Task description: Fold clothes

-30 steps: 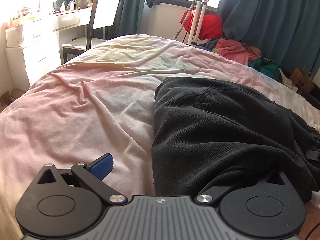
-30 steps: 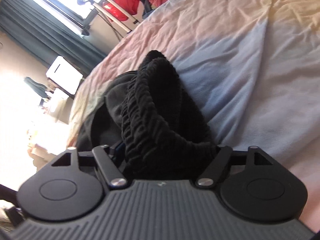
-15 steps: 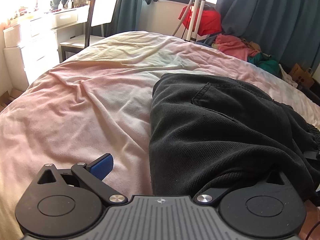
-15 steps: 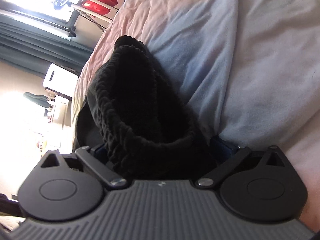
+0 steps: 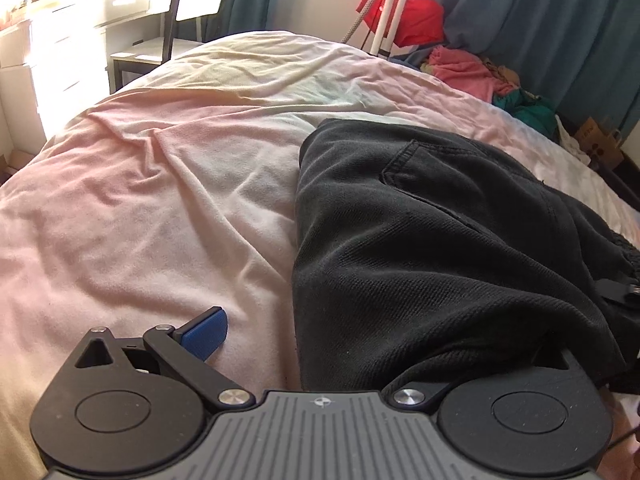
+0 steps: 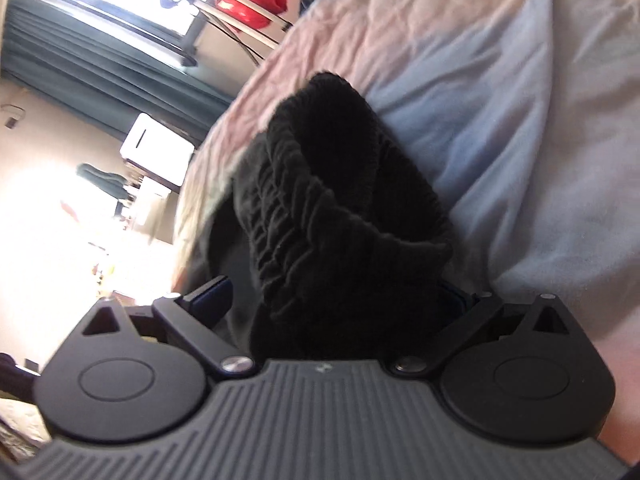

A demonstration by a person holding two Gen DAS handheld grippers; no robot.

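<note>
A black garment, shorts or trousers by its stitched pocket and gathered elastic waistband, lies on the bed in the right half of the left wrist frame, its cloth doubled into a thick slab with a fairly straight edge running down the middle of the frame. The left tongs stand wide: the blue pad at lower left is bare over the sheet, while the other finger is buried under the near corner of the cloth, so they straddle that corner without pinching it. In the right wrist frame the waistband bunches up between the fingers of the right tongs, which sit well apart; the left pad shows clear of the fabric and the right one is mostly hidden behind it, so the cloth rests between them rather than being clamped, as far as I can judge. The garment looks at least partly folded, layered over itself and roughly squared on one side, yet the waistband end is humped and rumpled, so the fold is not yet neat. More clothes, pink and green, are heaped in the upper right of the left wrist frame beside the curtain, unfolded, so plenty of the job appears to remain
</note>
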